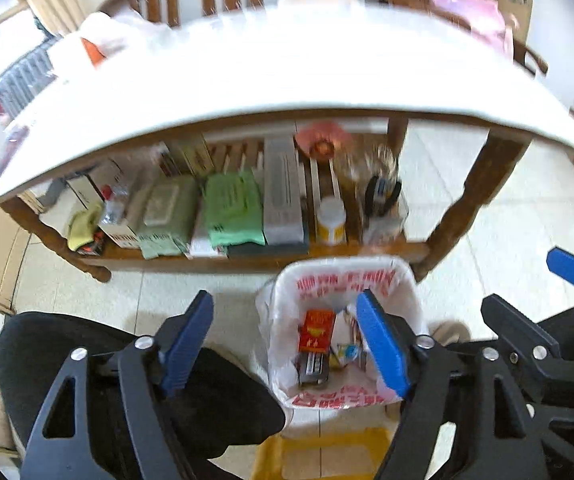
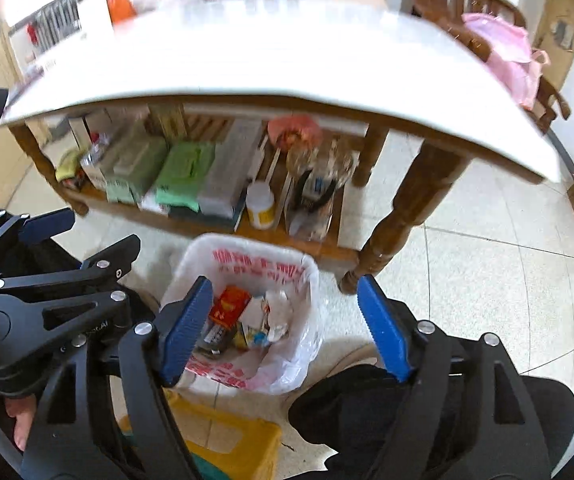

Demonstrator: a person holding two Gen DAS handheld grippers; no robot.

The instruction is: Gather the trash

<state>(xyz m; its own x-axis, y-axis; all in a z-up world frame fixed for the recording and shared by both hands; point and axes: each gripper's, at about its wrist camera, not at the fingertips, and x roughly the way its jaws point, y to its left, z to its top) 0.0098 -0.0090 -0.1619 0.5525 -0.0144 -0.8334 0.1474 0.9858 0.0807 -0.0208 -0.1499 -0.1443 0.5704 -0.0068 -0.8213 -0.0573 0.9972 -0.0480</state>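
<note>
Left gripper [image 1: 287, 344]: lower centre of the left wrist view, aimed steeply down; jaws spread wide, nothing between the blue pads [image 1: 383, 344]. Released.
Right gripper [image 2: 287, 328]: lower centre of the right wrist view, jaws likewise wide apart and empty; blue pads [image 2: 187, 328] clear of all objects. Released.
Cross-sighting: the left tool's black frame fills the left edge of the right wrist view; the right tool's frame and one blue pad show at the right edge of the left wrist view.
Waste bin [image 1: 403, 276]: white, lined with a clear bag printed in red; stands on the tiled floor just in front of the table's lower shelf, centre of both views, below the grippers.
Trash [image 1: 319, 344]: lies inside the bin; a red packet, a dark packet, crumpled white paper and small coloured wrappers can be made out.
Table [image 1: 287, 76]: white top on brown wooden legs, spanning the upper half of both views; blurred.
Lower shelf [image 1: 247, 260]: crowded with green packs, a grey box, a white jar with a yellow label, a clear container and a pink item at the back.
Yellow stool [image 2: 247, 440]: bottom centre, just beside the bin.
Person: dark trouser legs in the lower corners; a hand [image 2: 19, 420] at the lower left of the right wrist view.
Background: wooden chair backs behind the table; a pink bag [image 2: 507, 52] at upper right.
Image quality: motion blur throughout; fine print unreadable.
</note>
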